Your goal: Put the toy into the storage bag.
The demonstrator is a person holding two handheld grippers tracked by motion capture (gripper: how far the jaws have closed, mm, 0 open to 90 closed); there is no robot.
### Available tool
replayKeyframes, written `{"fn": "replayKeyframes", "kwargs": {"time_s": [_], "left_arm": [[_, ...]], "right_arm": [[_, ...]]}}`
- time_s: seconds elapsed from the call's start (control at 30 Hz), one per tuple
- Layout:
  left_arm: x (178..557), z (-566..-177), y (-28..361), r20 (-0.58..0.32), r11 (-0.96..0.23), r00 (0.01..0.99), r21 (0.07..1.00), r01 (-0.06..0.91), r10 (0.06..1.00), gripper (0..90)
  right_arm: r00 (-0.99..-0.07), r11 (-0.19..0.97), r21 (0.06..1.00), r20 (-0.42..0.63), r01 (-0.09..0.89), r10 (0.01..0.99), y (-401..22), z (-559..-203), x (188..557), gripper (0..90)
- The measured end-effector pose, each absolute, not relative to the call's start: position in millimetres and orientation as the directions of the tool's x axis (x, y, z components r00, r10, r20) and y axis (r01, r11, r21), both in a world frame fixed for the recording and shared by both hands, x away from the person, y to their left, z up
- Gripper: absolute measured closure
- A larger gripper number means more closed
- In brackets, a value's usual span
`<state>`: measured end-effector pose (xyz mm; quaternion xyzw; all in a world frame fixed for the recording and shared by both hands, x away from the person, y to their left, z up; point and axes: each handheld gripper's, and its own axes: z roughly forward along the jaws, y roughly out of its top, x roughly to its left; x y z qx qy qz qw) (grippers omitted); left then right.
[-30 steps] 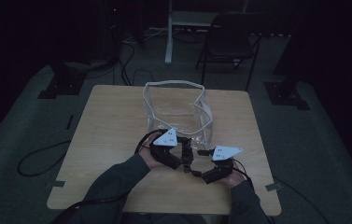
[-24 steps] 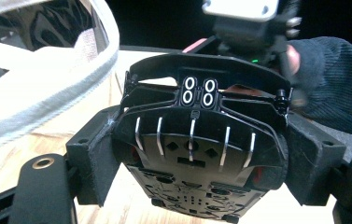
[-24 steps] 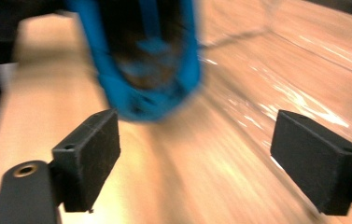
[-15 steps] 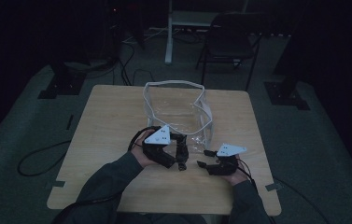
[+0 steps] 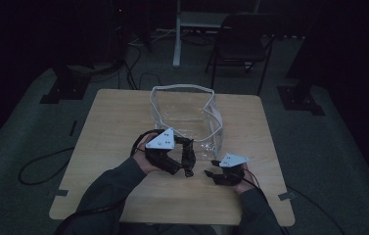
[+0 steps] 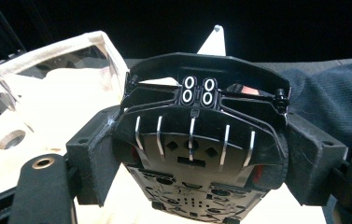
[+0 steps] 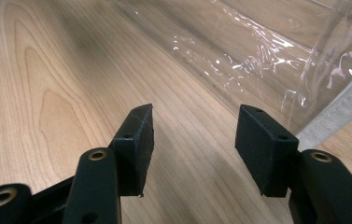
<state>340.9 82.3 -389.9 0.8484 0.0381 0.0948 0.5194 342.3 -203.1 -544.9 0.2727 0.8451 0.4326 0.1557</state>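
right tool [image 5: 211, 174] sank, jaws just narrowing, empty | left tool [image 5: 184, 155] rose, clamping black plastic part [image 6: 201, 140]

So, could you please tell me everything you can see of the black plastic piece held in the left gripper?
The black plastic piece looks like a glossy moulded part, wide and curved, with an arched upper frame, four small white-ringed oval openings at its top centre and five thin pale ribs across its face. Cut-outs and small holes mark its lower panel. It stands roughly upright, clamped at both sides by the left gripper's black fingers, raised above the wooden table in front of the clear bag.
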Motion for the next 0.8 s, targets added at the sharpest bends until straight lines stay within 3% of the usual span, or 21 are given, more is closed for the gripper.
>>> {"fn": "replayKeyframes", "kwargs": {"time_s": [0.57,0.8], "left_arm": [[347,-361,84,0.106,-0.447,0.984,0.894,-0.032,0.14,23.8],[350,-355,84,0.085,-0.439,0.988,0.898,-0.019,0.13,23.8]], "right_arm": [[-0.815,0.533,0.752,0.008,0.386,0.58,-197,-547,350,43.5],[-0.801,0.531,0.748,0.002,0.399,0.599,-197,-547,351,38.0]]}}
